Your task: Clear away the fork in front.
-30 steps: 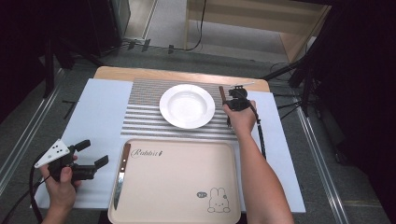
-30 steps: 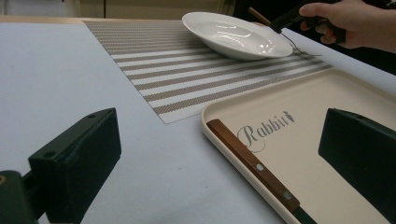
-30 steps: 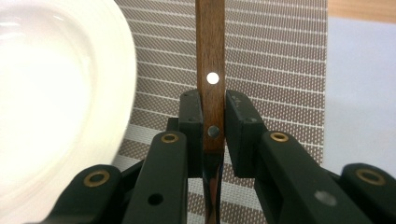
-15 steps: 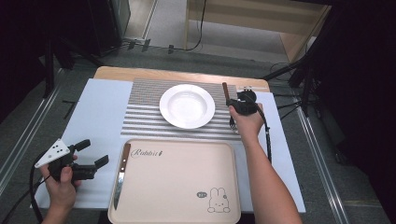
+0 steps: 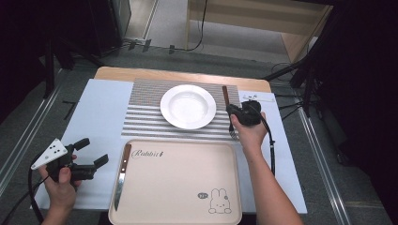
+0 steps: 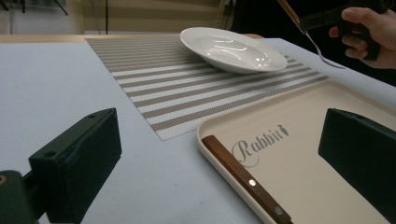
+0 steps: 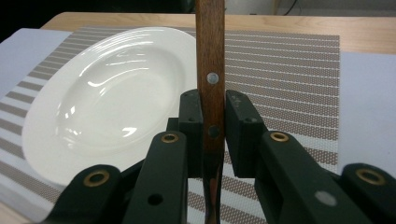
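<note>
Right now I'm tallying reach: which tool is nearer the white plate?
Right. The right tool, shut on the fork's wooden handle, sits just beside the plate; the left tool hovers open near the tray's left edge.

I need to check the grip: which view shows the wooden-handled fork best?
The right gripper view: the wooden-handled fork has its handle clamped between the right gripper pads. The left gripper view shows its metal tines hanging beyond the white plate; the high view shows its handle top.

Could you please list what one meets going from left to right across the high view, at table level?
Left gripper → knife → plate → fork, clamped in the right gripper.
</note>
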A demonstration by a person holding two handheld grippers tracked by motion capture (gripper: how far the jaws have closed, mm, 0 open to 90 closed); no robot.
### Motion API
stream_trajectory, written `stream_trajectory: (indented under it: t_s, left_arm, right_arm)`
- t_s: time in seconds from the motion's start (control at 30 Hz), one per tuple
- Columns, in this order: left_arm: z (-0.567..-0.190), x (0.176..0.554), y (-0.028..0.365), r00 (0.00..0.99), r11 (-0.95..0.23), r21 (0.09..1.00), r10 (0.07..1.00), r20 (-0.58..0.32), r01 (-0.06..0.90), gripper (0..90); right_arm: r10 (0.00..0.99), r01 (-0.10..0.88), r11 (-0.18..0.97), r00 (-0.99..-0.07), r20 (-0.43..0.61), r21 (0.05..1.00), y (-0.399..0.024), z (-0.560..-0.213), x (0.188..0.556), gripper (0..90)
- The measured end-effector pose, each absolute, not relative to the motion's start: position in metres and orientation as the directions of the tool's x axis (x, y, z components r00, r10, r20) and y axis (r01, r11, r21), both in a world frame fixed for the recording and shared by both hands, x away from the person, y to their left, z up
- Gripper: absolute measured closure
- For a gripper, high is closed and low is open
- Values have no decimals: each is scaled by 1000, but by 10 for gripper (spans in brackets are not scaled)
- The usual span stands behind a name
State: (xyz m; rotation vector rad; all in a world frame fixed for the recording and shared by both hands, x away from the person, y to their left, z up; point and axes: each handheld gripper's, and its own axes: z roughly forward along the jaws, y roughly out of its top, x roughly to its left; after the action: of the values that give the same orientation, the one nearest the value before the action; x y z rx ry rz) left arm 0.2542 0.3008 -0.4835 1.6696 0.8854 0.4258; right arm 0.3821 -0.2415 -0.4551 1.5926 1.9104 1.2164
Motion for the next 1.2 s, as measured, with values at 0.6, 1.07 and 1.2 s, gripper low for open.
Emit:
stream_trajectory:
  t_s: [0.6, 1.07, 1.2]
  left_arm:
    - [-463, 255, 262, 705, -99, 947, 691, -155, 306, 0]
    - [-451, 268, 219, 748, -116, 945, 643, -163, 305, 0]
    - [-445, 271, 204, 763, -125, 946, 626, -158, 299, 0]
  right_arm:
    - [902, 504, -10, -367, 225, 864, -242, -451, 330, 767]
    - [869, 466, -32, -424, 255, 884, -242, -460, 298, 767]
    - [858, 455, -35, -442, 260, 890, -239, -461, 289, 766]
